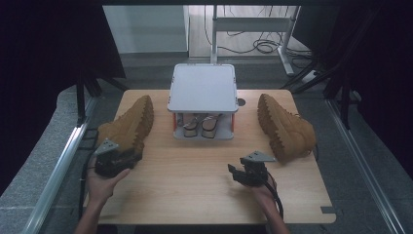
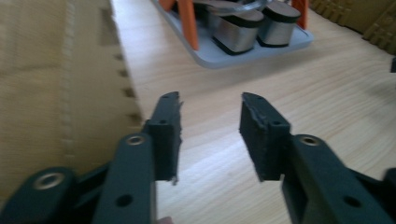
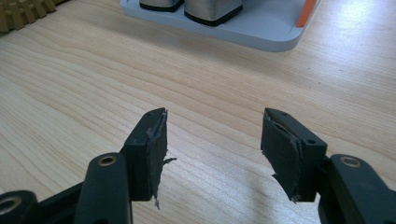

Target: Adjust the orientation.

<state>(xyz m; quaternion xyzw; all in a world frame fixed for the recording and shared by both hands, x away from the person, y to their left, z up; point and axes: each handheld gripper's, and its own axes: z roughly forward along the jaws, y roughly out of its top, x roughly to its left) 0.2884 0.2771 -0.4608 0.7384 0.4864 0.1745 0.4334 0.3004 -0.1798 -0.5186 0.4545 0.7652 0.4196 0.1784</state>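
Observation:
Two tan boots lie on their sides on the wooden table [image 1: 195, 190], the left boot [image 1: 127, 124] and the right boot [image 1: 285, 126], soles turned toward the middle. My left gripper [image 1: 130, 157] sits at the near end of the left boot; in the left gripper view its jaws [image 2: 210, 100] stand open over bare wood, with the boot's ridged sole [image 2: 56, 70] just to their left. My right gripper [image 1: 235, 171] rests low on the table right of centre, jaws open [image 3: 215, 114] with nothing between them.
A grey two-level rack [image 1: 202, 87] with orange posts [image 2: 189, 23] stands at the table's middle back. A pair of silver shoes with black soles [image 2: 238, 30] sits on its lower shelf [image 3: 261, 28]. Metal rails run along both table sides.

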